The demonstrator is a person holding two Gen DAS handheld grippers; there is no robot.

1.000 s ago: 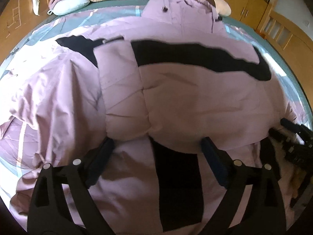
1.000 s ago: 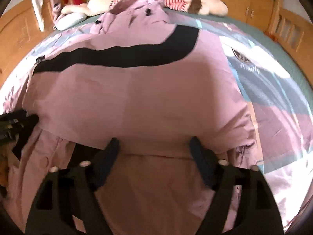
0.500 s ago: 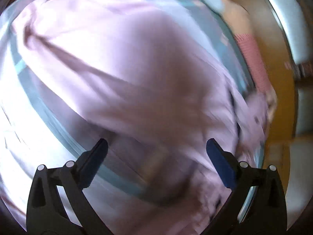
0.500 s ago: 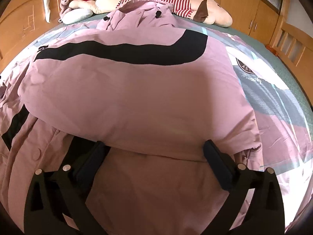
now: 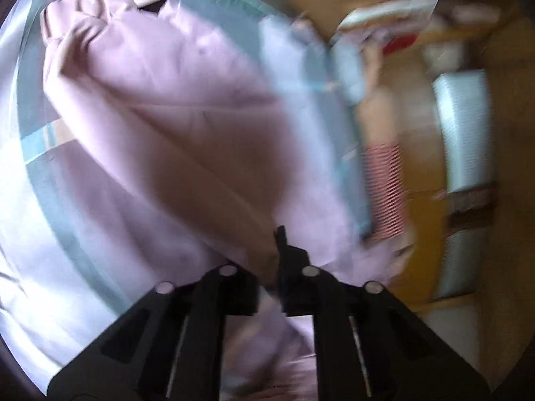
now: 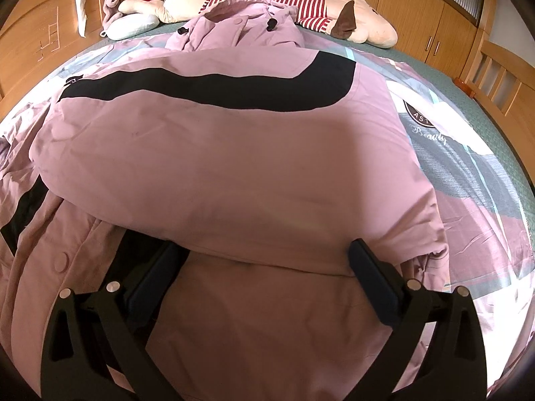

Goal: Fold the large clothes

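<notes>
Jacket fabric sits pinched in the closed left gripper jaws, under the wide-open right gripper jaws

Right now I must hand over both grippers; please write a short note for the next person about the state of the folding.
Left gripper: shut on a fold of the pink jacket; its view is blurred.
Right gripper: open, fingers on either side of the folded edge, holding nothing.
Jacket lies on the bed, its hood toward the striped plush toy.
Done: one part is folded over the body.
Left: probably fold the gripped part in, then fold again and smooth.
</notes>
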